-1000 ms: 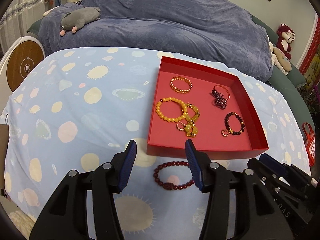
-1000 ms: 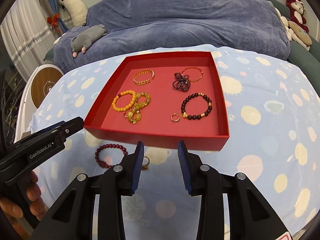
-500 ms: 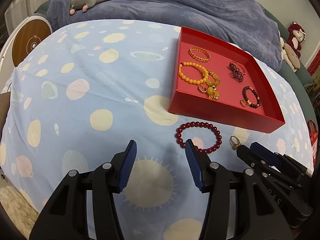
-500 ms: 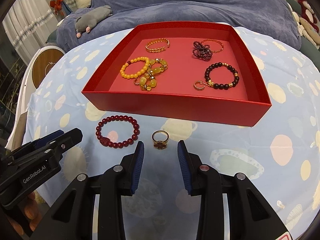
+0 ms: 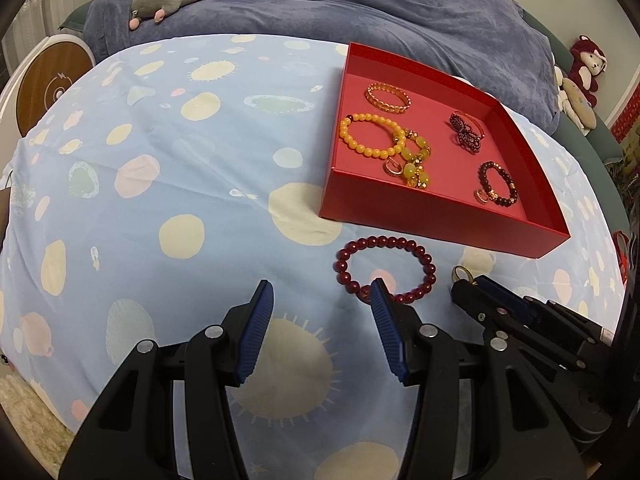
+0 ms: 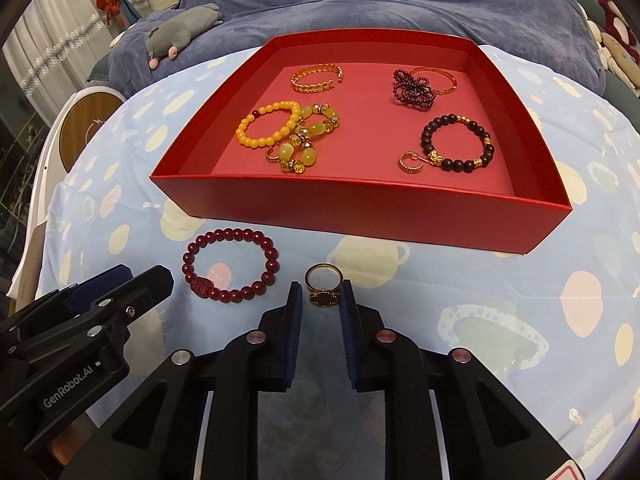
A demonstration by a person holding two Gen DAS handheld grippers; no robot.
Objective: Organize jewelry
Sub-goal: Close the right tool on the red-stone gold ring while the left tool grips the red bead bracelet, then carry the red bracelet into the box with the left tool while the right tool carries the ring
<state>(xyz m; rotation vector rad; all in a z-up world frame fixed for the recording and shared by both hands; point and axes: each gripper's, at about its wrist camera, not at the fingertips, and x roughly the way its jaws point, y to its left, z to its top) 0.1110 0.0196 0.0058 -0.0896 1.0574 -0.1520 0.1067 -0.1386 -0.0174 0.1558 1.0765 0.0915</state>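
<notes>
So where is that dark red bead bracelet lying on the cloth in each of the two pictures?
Left wrist view: the dark red bracelet lies right of centre, just past the left gripper, partly behind its right finger.
Right wrist view: it lies lower left, beside the gold ring.
Shared landmark: the red tray, whose near wall stands just behind the bracelet in both.

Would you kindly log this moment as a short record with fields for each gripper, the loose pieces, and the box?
right gripper: open, fingers either side of the ring, low over the cloth
left gripper: open, wide, just left of the red bracelet
loose pieces: red bracelet and ring, side by side on the cloth in front of the box
box contents: yellow bracelet, dark bracelet, gold bangle, several smaller pieces
</notes>
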